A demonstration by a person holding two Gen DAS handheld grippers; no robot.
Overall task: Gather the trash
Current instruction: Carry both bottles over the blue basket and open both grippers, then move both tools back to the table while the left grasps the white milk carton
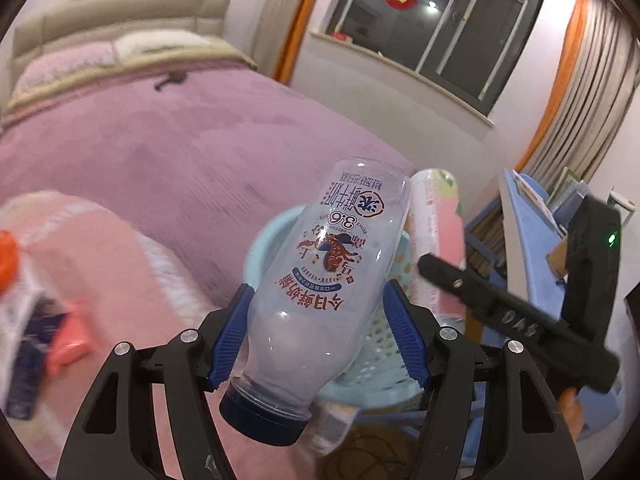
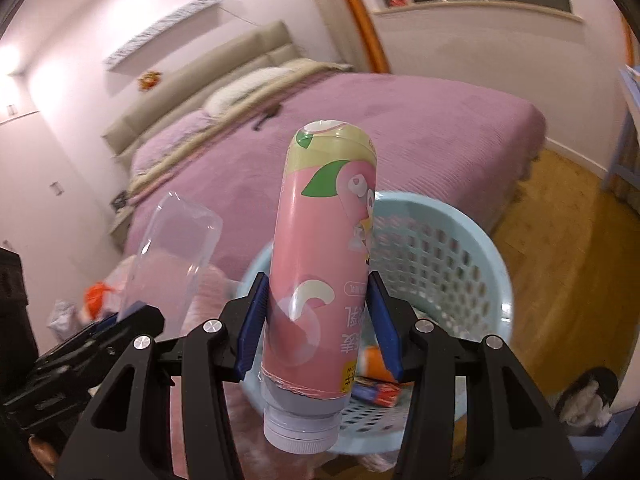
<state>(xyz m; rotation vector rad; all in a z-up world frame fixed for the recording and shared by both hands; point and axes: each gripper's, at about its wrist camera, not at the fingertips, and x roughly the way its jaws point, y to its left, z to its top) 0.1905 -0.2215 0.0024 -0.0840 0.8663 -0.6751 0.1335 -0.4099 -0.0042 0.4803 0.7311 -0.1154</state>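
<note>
My left gripper (image 1: 316, 332) is shut on a clear empty milk bottle (image 1: 328, 276) with a dark blue cap, held cap-down over the light blue perforated basket (image 1: 256, 248). My right gripper (image 2: 316, 320) is shut on a pink bottle (image 2: 320, 248) with a grey cap, held cap-down above the same basket (image 2: 452, 264). The pink bottle (image 1: 436, 236) and right gripper also show in the left wrist view, just right of the clear bottle. The clear bottle (image 2: 172, 248) shows left of the pink one in the right wrist view. Some wrappers (image 2: 376, 392) lie inside the basket.
A bed with a purple cover (image 1: 160, 152) fills the space behind. A pink padded seat (image 1: 100, 272) with blurred trash (image 1: 36, 320) is at left. A blue desk with books (image 1: 532, 208) stands at right. Wooden floor (image 2: 560, 240) lies beyond the basket.
</note>
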